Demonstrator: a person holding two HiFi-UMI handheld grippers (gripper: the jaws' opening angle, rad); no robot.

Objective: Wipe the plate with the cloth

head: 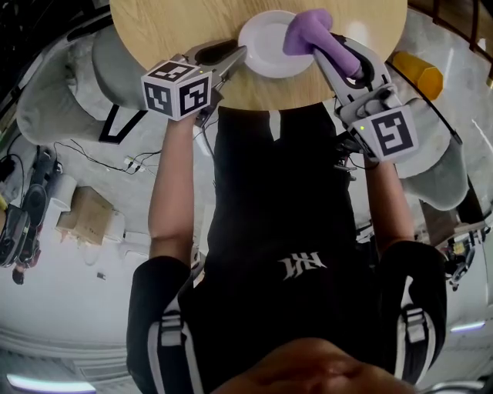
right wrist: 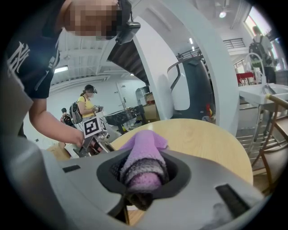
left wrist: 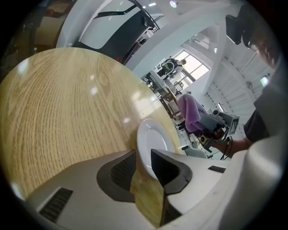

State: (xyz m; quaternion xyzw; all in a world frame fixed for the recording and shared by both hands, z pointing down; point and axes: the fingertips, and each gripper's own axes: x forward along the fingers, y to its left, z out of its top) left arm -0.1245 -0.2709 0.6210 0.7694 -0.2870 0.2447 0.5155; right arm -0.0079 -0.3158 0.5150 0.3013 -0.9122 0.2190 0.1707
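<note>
- The white plate (head: 266, 46) is lying flat on the round wooden desk (head: 169, 23), close to the edge where the person is standing.
- The left tool (head: 240, 55) is reaching in from the plate's left side, pointing slantwise down at the desk.
- Its jaws are standing wide apart with the plate's rim sitting between them. In the left gripper view bare wood is showing between the rim and one jaw, so the pads are not pinching the plate.
- The right tool (head: 330, 48) is gripping a purple cloth (head: 308, 29). Its jaws are closed on the bunched fabric, which is filling the gap between them in the right gripper view and poking out past the tips.
- In the head view the cloth is sitting over the plate's right rim. Whether it is pressing on the plate is not clear.
- The two tools are facing each other across the plate, one on each side.
- The left tool's marker cube (head: 176, 88) is hanging just off the desk's near edge, and the right tool's marker cube (head: 389, 132) is sitting further back beside the person's body.
</note>
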